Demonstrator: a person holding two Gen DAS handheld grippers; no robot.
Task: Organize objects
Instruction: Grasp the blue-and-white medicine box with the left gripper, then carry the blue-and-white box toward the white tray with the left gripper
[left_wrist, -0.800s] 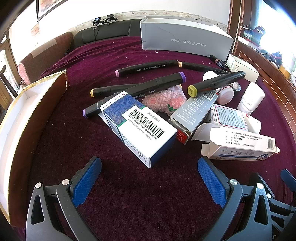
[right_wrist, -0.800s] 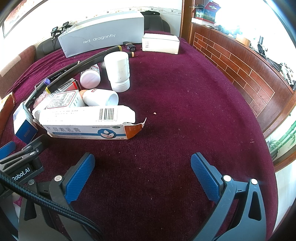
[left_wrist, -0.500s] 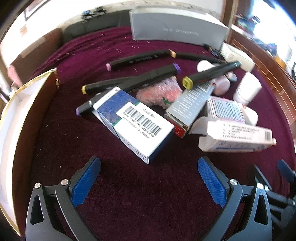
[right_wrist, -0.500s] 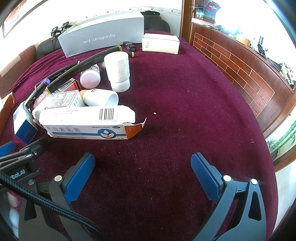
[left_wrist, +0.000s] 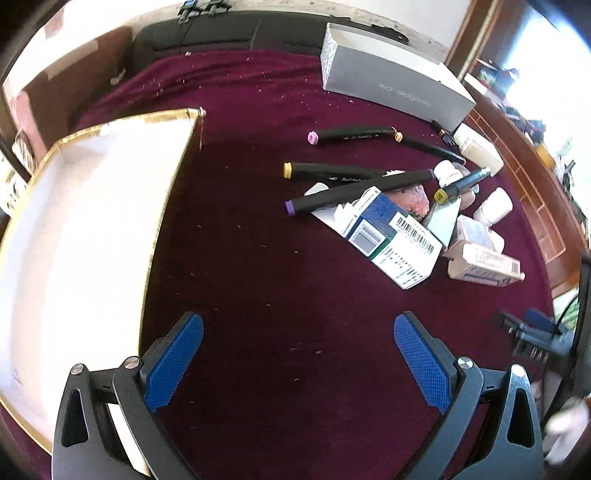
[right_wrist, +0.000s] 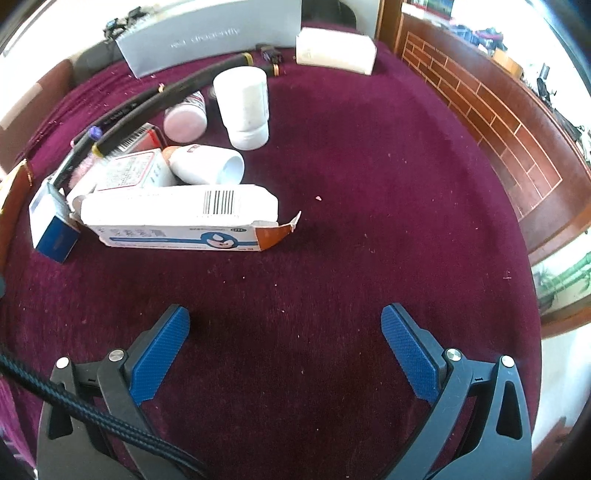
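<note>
Two open boxes, gold-edged tray (left_wrist: 92, 221), grey shoebox (left_wrist: 391, 81), insides bare

In front of the left gripper (left_wrist: 298, 334) the maroon surface (left_wrist: 258, 280) is bare, a wide lane between the gold-edged white box (left_wrist: 85, 236) on its left and the pile of markers (left_wrist: 360, 190) and medicine cartons (left_wrist: 393, 240) on its right. Before the right gripper (right_wrist: 285, 331) the surface is also free, and open to the right up to the brick-pattern wall (right_wrist: 491, 122). The long white carton (right_wrist: 177, 218), bottles (right_wrist: 243, 107) and grey box (right_wrist: 207, 37) block the far left.
</note>
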